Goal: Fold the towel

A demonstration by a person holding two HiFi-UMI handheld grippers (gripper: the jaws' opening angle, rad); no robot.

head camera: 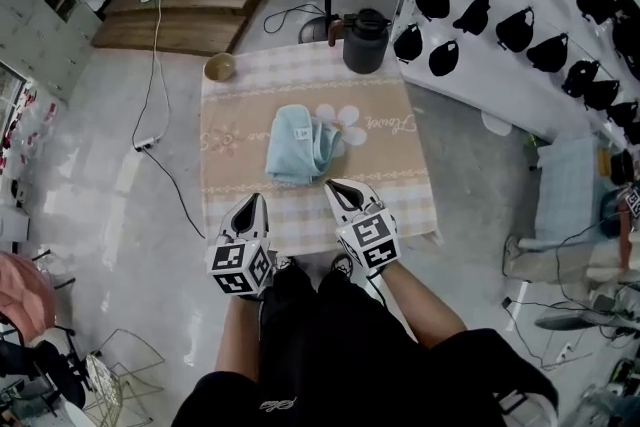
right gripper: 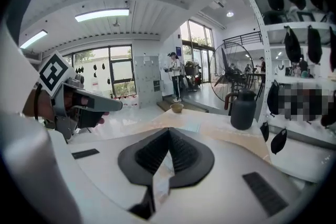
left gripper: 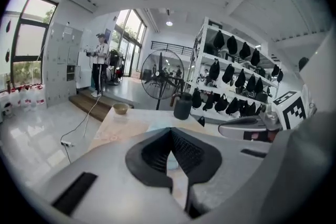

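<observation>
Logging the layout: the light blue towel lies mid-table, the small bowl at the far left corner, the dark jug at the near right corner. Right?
Not quite. The head view shows the dark jug at the far right corner of the table, not the near one. The light blue towel is mid-table and the small bowl at the far left corner.

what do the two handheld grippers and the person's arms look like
Both the left gripper and right gripper are white bodies tapering to pointed jaws lined with black ribbed pads. Each carries a cube with black-and-white square markers. No cables show. The forearms have no sleeves; the person wears black clothes with a small white logo.
</observation>
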